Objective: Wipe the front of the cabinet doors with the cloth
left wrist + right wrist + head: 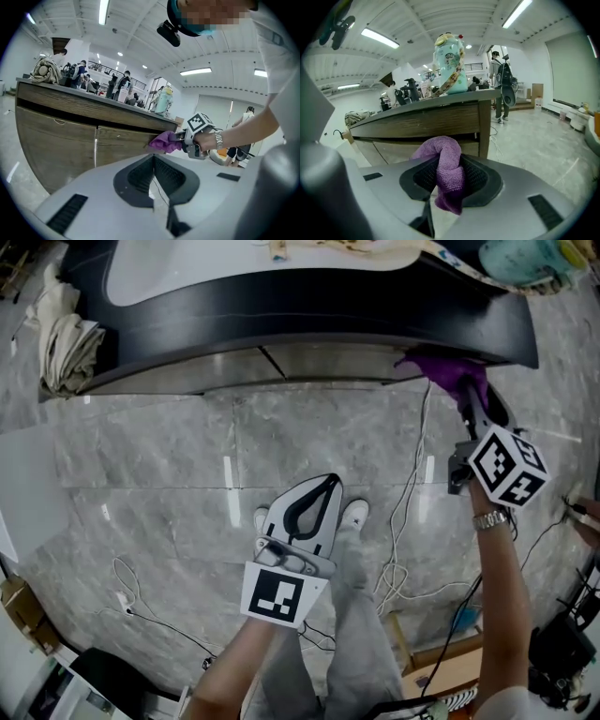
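Observation:
The wooden cabinet doors point(309, 362) run under a dark countertop point(309, 306). My right gripper point(464, 395) is shut on a purple cloth point(448, 371) and holds it against the cabinet front near its right end. In the right gripper view the cloth point(447, 171) bulges out between the jaws, with the cabinet's right corner point(483, 126) just ahead. My left gripper point(328, 482) is shut with nothing in it and hangs over the floor, back from the cabinet. The left gripper view shows two door panels point(61, 140), the cloth point(164, 140) and the right gripper point(199, 133) at the cabinet's right end.
Cables point(403, 521) trail over the marble floor to the right of the person's shoes point(354, 512). A beige bundle of cloth point(61, 334) lies on the counter's left end. A pale green bottle point(450, 63) stands on the counter's right end. Boxes point(450, 662) sit at lower right.

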Tool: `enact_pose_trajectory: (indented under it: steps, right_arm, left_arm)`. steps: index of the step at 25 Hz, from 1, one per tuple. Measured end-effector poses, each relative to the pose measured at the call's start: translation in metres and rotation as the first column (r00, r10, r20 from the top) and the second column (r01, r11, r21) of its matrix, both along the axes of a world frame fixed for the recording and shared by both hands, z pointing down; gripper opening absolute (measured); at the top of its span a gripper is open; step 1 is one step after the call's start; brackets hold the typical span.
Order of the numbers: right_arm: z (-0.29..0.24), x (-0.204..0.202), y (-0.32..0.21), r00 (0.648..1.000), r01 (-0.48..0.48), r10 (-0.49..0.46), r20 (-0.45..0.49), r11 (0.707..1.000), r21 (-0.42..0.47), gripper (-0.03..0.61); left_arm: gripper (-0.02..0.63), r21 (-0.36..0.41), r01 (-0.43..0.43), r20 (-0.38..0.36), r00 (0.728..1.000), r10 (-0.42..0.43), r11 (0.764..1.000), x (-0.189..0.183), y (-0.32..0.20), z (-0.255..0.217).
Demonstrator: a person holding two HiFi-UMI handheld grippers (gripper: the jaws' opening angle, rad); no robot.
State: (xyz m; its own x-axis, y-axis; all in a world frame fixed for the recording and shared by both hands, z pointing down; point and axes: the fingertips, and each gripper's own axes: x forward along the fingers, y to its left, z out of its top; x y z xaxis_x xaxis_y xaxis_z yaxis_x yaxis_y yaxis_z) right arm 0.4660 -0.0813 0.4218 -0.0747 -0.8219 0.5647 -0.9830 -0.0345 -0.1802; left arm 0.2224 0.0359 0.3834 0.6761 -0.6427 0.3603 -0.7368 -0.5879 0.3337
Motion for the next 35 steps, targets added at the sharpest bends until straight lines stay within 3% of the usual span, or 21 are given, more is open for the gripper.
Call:
enact_pose_trajectory:
  steps: [6,13,18,22,26,35]
  right_arm:
    - [0.024,-0.093,0.018,0.992,0.103,-0.100,0.072,0.993,-0.048,0.118]
    - [0.063,-0.219,0.000,0.963,0.251,-0.236,0.130,0.962,-0.110,0.118]
    - [0.072,-0.269,-0.040,0.943,0.329,-0.324,0.074,0.941,-0.082,0.118]
    - [0.083,-0.277,-0.052,0.954,0.298,-0.294,0.056,0.950,-0.094,0.118]
    - [0.093,-0.267,-0.051,0.963,0.268,-0.263,0.060,0.958,-0.102,0.118]
    - [0.111,-0.163,-0.037,0.991,0.135,-0.133,0.018,0.978,-0.159,0.118]
  left_arm:
    - [0.006,0.008,0.037,0.025,0.999,-0.038,0.999,-0.050,-0.011,0.000]
    - [0.006,0.005,0.123,0.047,0.991,-0.123,0.992,-0.115,-0.025,0.007]
    - [0.006,-0.009,0.169,0.058,0.984,-0.168,0.986,-0.147,-0.022,0.016]
    - [0.006,-0.013,0.207,0.062,0.977,-0.205,0.978,-0.163,-0.022,0.023]
    - [0.006,-0.002,0.212,0.048,0.976,-0.211,0.977,-0.155,-0.028,0.025]
    - [0.006,-0.023,0.144,0.048,0.989,-0.143,0.989,-0.113,-0.023,0.030]
